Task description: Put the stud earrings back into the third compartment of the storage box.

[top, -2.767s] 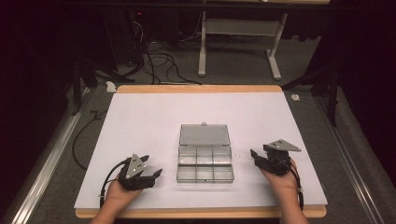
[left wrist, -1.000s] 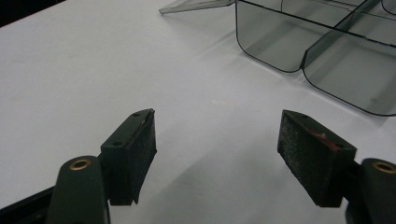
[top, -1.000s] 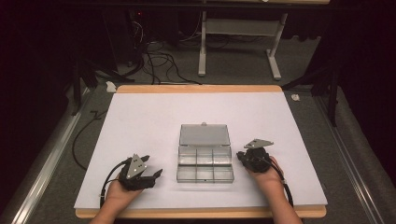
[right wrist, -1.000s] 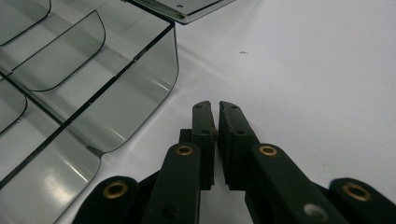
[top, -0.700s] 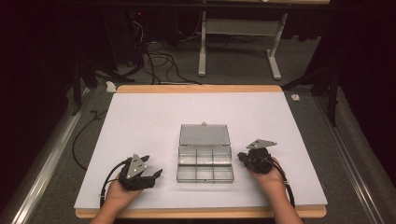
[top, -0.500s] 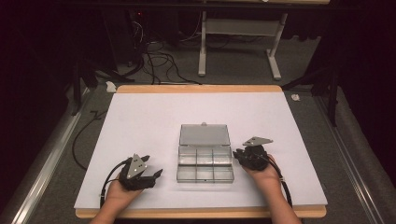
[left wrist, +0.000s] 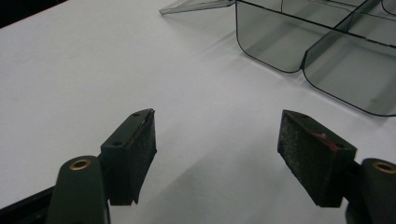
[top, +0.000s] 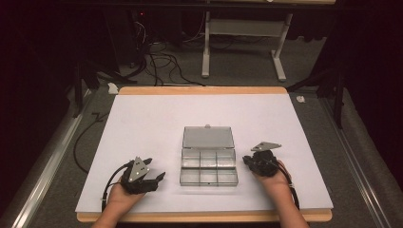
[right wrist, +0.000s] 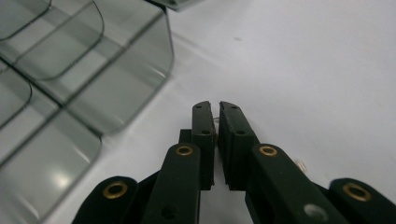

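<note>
While the left gripper (top: pixel 157 179) rests left of the clear compartment box (top: pixel 207 161) with jaws apart, the right gripper (top: pixel 248 160), just right of it, has jaws together.

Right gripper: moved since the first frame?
Yes. The right gripper has come in leftward to the right edge of the clear compartment box, jaws shut; earlier it sat farther right.

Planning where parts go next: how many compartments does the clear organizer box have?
6, in two rows of three inside the clear box: three in the far row beside the open lid, three in the near row. All look empty.
</note>
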The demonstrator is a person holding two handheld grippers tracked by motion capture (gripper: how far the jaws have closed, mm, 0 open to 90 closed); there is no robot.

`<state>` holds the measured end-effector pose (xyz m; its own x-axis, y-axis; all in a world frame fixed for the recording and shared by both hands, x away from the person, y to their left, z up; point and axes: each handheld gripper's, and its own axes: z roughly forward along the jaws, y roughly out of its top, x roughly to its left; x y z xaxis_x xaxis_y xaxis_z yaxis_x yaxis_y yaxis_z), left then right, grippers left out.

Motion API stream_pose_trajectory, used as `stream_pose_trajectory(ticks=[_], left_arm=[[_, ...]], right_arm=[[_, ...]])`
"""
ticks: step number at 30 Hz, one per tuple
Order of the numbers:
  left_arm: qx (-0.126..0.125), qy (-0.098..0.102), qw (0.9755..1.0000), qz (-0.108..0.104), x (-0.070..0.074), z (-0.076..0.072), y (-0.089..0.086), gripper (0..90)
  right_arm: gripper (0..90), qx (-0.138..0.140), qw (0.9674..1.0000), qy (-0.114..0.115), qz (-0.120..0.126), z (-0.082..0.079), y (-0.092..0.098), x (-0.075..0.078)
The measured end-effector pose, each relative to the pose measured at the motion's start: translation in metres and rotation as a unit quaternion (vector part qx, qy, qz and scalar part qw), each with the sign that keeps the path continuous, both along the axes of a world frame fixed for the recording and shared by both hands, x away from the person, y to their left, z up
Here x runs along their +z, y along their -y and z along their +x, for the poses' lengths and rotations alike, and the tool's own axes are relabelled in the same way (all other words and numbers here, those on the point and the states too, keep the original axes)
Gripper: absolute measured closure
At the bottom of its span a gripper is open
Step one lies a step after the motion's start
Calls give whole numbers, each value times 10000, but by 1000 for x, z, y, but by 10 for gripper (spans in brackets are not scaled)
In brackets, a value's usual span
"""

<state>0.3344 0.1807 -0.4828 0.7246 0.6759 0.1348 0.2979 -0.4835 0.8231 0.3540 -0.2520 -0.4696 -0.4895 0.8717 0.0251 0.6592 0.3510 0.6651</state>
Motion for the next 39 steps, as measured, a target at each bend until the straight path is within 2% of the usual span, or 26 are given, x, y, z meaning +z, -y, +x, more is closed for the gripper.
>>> stream_pose_trajectory(ticks=[3, 6, 9, 12, 13, 18, 20, 21, 24, 25, 28, 33, 39], left_arm=[[-9, -5, 10000, 9, 0, 0, 0, 285], [-2, -18, 10000, 8, 0, 0, 0, 285], [20, -27, 10000, -14, 0, 0, 0, 285], [28, -15, 10000, -9, 0, 0, 0, 285], [22, -1, 10000, -5, 0, 0, 0, 284], [-17, 38, 10000, -59, 0, -1, -1, 281], [-43, 42, 10000, -65, 0, -2, -1, 281], [-43, 42, 10000, -65, 0, -2, -1, 281], [-82, 27, 9999, -57, 0, -2, -1, 280], [-82, 27, 9999, -57, 0, -2, -1, 280], [-93, 31, 9999, -55, 0, -2, -1, 278], [-138, 32, 9999, -46, 0, -2, -1, 276], [-130, 48, 9999, -36, 0, -2, -1, 274]], right_arm=[[856, -67, 9999, -49, 92, -7, 12, 0], [791, -98, 9999, -43, 74, -9, 16, 1], [773, -213, 9995, 86, 216, -12, 19, 9], [747, -222, 9996, 73, 177, -16, 20, 13], [710, -252, 9995, -96, 174, -18, 22, 13], [657, -383, 9986, -357, -119, -27, 27, 15], [639, -450, 9976, -498, -157, -29, 29, 19], [639, -450, 9976, -498, -157, -29, 29, 19], [621, -558, 9949, -755, -374, -29, 31, 25], [621, -558, 9949, -755, -374, -29, 31, 25], [593, -533, 9922, -1039, -441, -24, 29, 31], [587, -461, 9874, -1349, -691, -19, 22, 32], [585, -364, 9844, -1554, -738, -14, 16, 35]])
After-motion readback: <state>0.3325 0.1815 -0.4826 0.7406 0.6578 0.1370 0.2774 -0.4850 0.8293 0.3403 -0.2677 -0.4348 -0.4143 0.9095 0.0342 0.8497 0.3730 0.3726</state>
